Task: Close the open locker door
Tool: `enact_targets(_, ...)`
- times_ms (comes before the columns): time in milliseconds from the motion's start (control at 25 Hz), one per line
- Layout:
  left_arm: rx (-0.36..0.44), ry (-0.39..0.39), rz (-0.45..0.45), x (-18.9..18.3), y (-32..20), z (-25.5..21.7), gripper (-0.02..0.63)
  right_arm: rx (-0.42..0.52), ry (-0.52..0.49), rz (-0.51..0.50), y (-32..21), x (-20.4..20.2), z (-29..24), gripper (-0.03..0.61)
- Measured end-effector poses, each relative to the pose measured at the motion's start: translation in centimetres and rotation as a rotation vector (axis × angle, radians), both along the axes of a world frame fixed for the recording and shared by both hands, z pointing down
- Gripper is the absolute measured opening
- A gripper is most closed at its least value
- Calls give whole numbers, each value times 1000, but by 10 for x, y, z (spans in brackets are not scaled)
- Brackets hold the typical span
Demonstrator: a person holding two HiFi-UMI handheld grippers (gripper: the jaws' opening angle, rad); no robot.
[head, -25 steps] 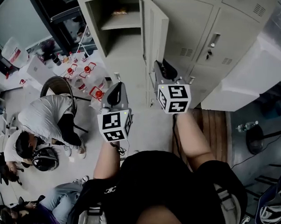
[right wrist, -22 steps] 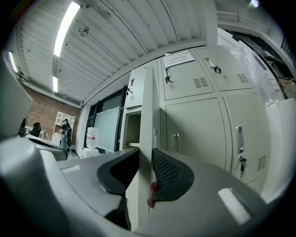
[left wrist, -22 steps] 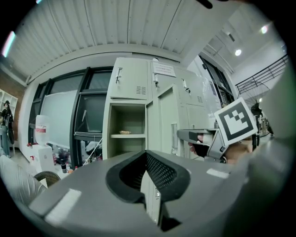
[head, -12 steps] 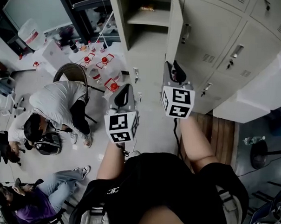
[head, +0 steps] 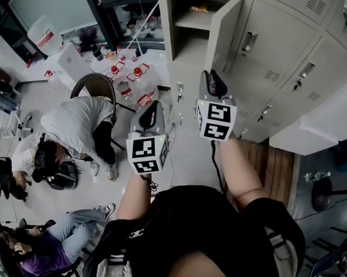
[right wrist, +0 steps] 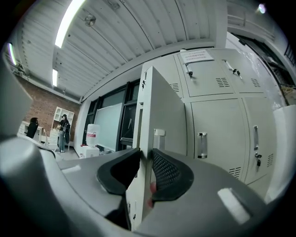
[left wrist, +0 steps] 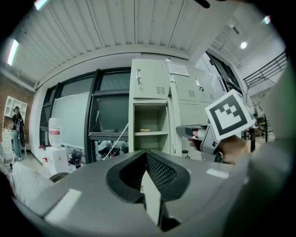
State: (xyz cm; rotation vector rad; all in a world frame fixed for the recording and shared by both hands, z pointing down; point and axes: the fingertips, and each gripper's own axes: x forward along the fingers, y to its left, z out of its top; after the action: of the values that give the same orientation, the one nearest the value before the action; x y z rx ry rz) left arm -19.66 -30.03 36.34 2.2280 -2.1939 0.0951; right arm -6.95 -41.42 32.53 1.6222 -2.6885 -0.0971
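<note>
Right claw (right wrist: 145,156), closing, straddles locker door (right wrist: 163,106) edge; grip unclear (blurred).

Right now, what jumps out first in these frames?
The open locker door at the head view's top, its edge lined up beyond the empty, parted jaws of the right gripper, which have just been closing slightly. At the left, a person in a white top crouches. The left gripper, beside the right one, is open and empty.
</note>
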Motion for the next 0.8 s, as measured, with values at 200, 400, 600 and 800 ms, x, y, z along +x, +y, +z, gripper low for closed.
enact_targets(200,9,12,-12,-36,2,1,0,1,10,55,-9,-32,-2,93)
enact_targets(400,7,27,-26,-69,2,5,0,-9,20,76,-23,-59,-2,87)
enact_targets(600,6,38,-30,-97,1,9,0,-17,33,99,-40,-86,-2,83)
enact_targets(800,9,43,-28,-119,3,7,0,-21,50,141,-55,-105,-3,83)
